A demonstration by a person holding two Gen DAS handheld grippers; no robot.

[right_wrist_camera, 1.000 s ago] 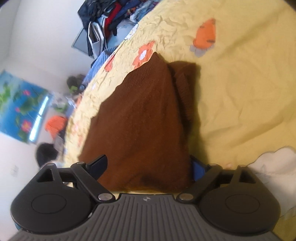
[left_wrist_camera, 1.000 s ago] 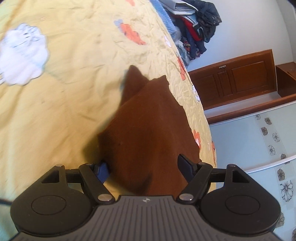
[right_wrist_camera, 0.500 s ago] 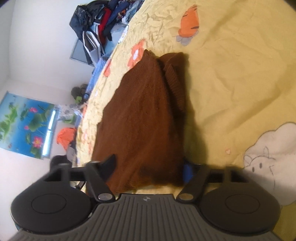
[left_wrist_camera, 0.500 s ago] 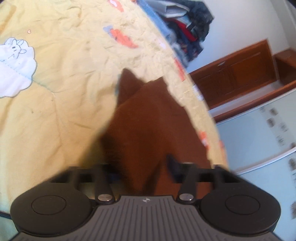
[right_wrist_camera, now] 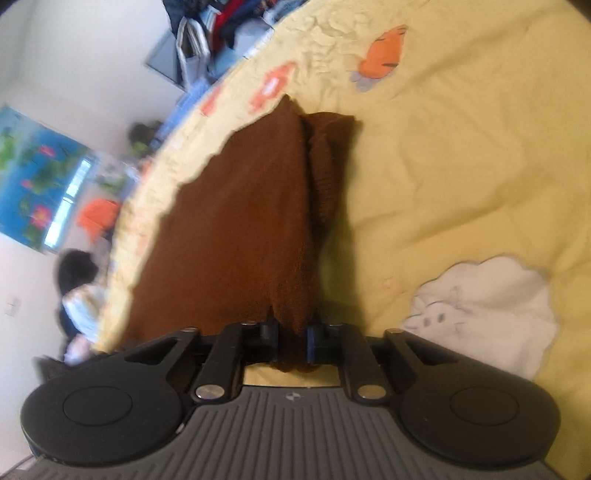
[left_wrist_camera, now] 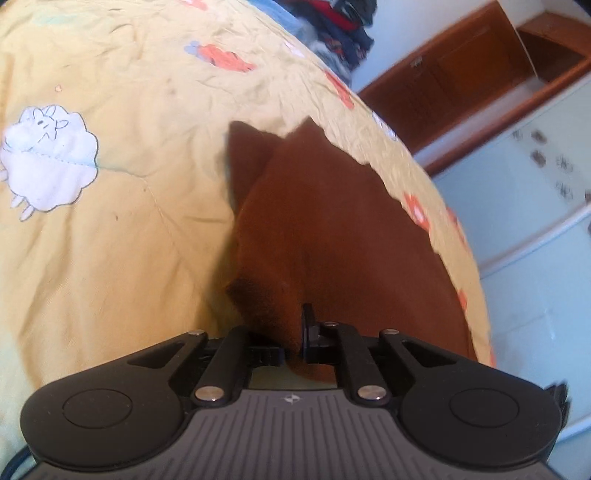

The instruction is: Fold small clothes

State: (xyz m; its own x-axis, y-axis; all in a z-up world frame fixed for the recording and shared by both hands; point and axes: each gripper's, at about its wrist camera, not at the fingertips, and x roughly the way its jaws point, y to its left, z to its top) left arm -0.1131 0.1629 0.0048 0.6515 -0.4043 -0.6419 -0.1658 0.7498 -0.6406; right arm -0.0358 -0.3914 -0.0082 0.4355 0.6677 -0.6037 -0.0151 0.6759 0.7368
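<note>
A brown knitted sweater (left_wrist_camera: pixel 332 229) lies on a yellow bedspread (left_wrist_camera: pixel 129 240), close to the bed's edge. In the left wrist view my left gripper (left_wrist_camera: pixel 293 332) pinches the near hem, its jaws closing with a bunched fold of fabric pressed between the pads. The right wrist view shows the same sweater (right_wrist_camera: pixel 240 221) on the bedspread (right_wrist_camera: pixel 461 166), a sleeve folded along its right side. My right gripper (right_wrist_camera: pixel 291 332) grips another part of the near hem, jaws still closing on a thick fold. The hem is lifted slightly at both grips.
A white sheep patch (left_wrist_camera: pixel 48 162) (right_wrist_camera: pixel 487 314) and orange patches mark the bedspread. A pile of clothes (left_wrist_camera: pixel 332 22) (right_wrist_camera: pixel 221 26) sits at the bed's far end. A wooden cabinet (left_wrist_camera: pixel 461 74) stands beyond the edge. A person (right_wrist_camera: pixel 77 280) is beside the bed.
Both grippers went from wide open around the hem to pinched on it. The left gripper rolled and rose a little, bunching the fabric between its pads.
</note>
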